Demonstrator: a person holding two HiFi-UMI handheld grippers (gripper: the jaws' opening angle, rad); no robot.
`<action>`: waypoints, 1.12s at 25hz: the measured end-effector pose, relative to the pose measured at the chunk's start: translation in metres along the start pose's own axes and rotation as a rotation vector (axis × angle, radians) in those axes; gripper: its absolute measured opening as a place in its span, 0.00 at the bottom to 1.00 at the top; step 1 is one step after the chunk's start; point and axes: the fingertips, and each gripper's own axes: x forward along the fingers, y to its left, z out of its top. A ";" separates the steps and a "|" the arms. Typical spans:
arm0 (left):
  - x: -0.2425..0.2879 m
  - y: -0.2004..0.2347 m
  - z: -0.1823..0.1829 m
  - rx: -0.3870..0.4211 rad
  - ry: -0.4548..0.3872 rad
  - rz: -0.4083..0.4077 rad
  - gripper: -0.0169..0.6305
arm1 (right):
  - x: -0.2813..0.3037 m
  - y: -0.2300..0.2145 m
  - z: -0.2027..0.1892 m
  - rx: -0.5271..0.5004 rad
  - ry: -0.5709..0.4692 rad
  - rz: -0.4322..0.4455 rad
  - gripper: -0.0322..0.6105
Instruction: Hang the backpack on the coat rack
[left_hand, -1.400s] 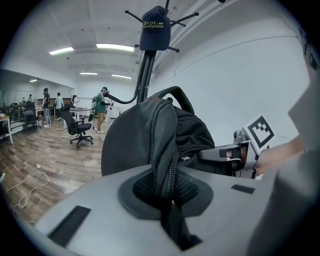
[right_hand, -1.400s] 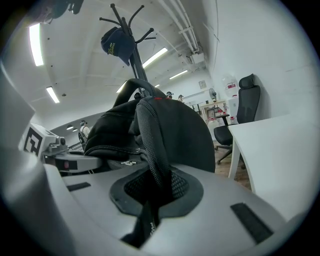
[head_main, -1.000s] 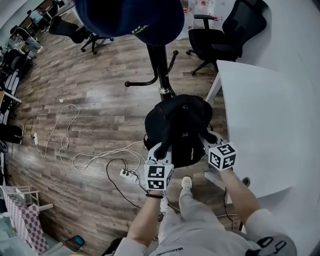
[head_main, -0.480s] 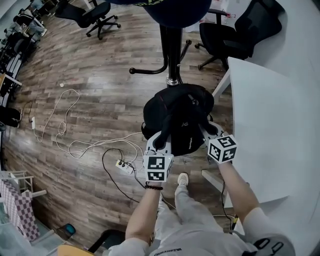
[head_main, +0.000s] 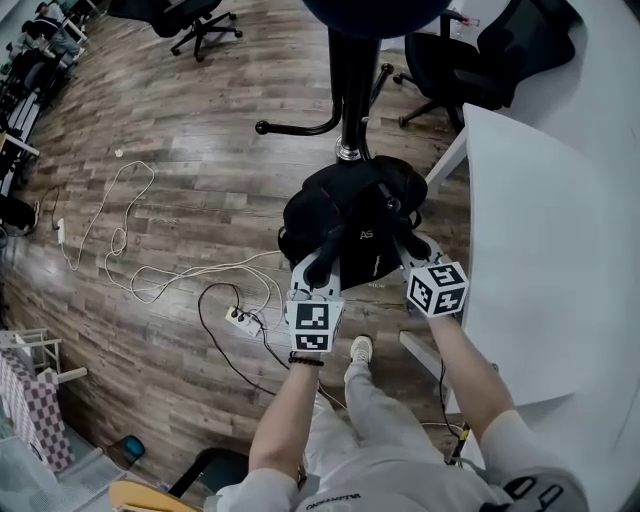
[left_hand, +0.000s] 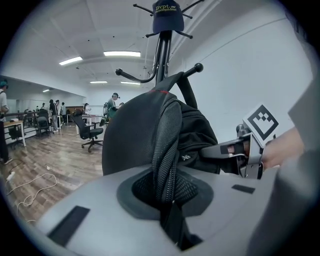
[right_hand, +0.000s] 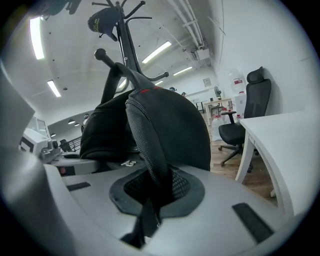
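A black backpack (head_main: 345, 215) hangs in the air between my two grippers, just in front of the black coat rack (head_main: 348, 90). The left gripper (head_main: 322, 268) is shut on one mesh shoulder strap (left_hand: 167, 150). The right gripper (head_main: 405, 240) is shut on the other strap (right_hand: 147, 145). In the left gripper view the bag (left_hand: 135, 135) fills the middle below the rack's pole (left_hand: 160, 55). A hook (left_hand: 192, 70) juts out just above the bag. A dark blue cap (left_hand: 166, 15) sits on the rack's top; the right gripper view shows this cap (right_hand: 102, 22) too.
A white desk (head_main: 540, 250) stands close on the right. Black office chairs (head_main: 450, 70) are behind the rack. A power strip (head_main: 240, 318) and loose cables (head_main: 110, 230) lie on the wood floor at the left. The person's shoe (head_main: 362, 350) is below the bag.
Both grippers have carried the backpack forward towards the rack's pole and a little lower. Both grips on the straps are unchanged.
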 end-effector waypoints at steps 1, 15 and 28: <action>0.002 0.001 -0.002 0.005 -0.001 0.003 0.09 | 0.002 -0.001 -0.001 -0.006 0.000 -0.004 0.10; 0.009 -0.016 -0.014 0.132 0.021 -0.153 0.26 | -0.006 -0.008 -0.015 -0.007 -0.007 -0.054 0.29; -0.107 0.008 -0.005 0.078 -0.032 -0.084 0.27 | -0.107 0.043 -0.033 -0.016 -0.043 -0.118 0.29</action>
